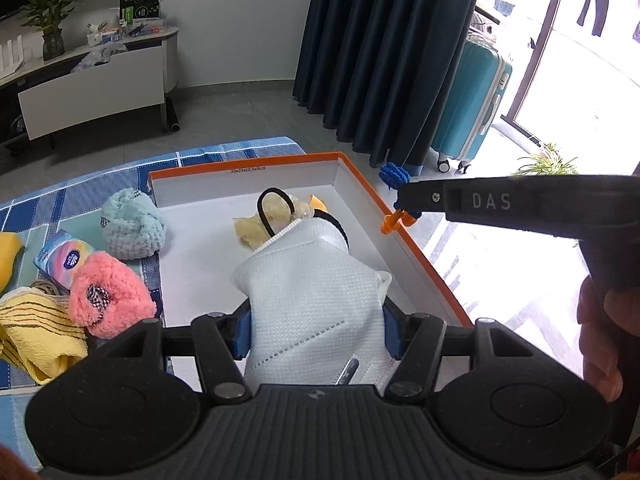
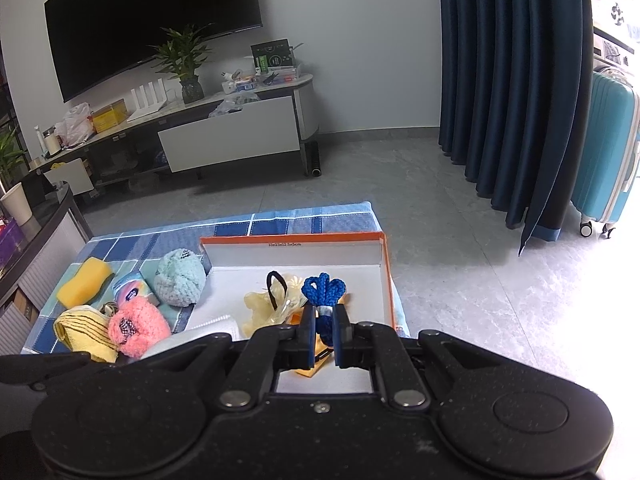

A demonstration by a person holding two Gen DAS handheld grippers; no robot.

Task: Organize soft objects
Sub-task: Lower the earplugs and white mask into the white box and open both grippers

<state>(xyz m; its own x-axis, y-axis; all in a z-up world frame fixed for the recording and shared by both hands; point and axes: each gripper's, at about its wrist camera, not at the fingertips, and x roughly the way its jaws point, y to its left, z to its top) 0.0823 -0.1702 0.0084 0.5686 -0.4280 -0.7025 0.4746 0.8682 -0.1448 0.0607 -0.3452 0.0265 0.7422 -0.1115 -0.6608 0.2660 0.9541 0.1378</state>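
A folded white face mask (image 1: pixel 308 280) is pinched between the blue pads of my left gripper (image 1: pixel 318 332), which is shut on it above the near end of the white box with an orange rim (image 1: pixel 208 190). My right gripper (image 2: pixel 323 332) is shut on a blue knotted cord (image 2: pixel 323 290) with an orange clip (image 1: pixel 394 222) hanging from it. In the left wrist view the right gripper (image 1: pixel 404 200) reaches in from the right over the box's right rim. A pale yellow soft item (image 2: pixel 260 306) and a black hair band (image 1: pixel 268 200) lie in the box (image 2: pixel 292 254).
Left of the box on the blue checked cloth (image 2: pixel 280 222) lie a light blue fluffy ball (image 1: pixel 132 224), a pink fluffy piece (image 1: pixel 108 296), a yellow striped towel (image 1: pixel 36 328), a tissue pack (image 1: pixel 64 260) and a yellow sponge (image 2: pixel 84 286). Dark curtains (image 2: pixel 500 80) and a teal suitcase (image 2: pixel 608 152) stand to the right.
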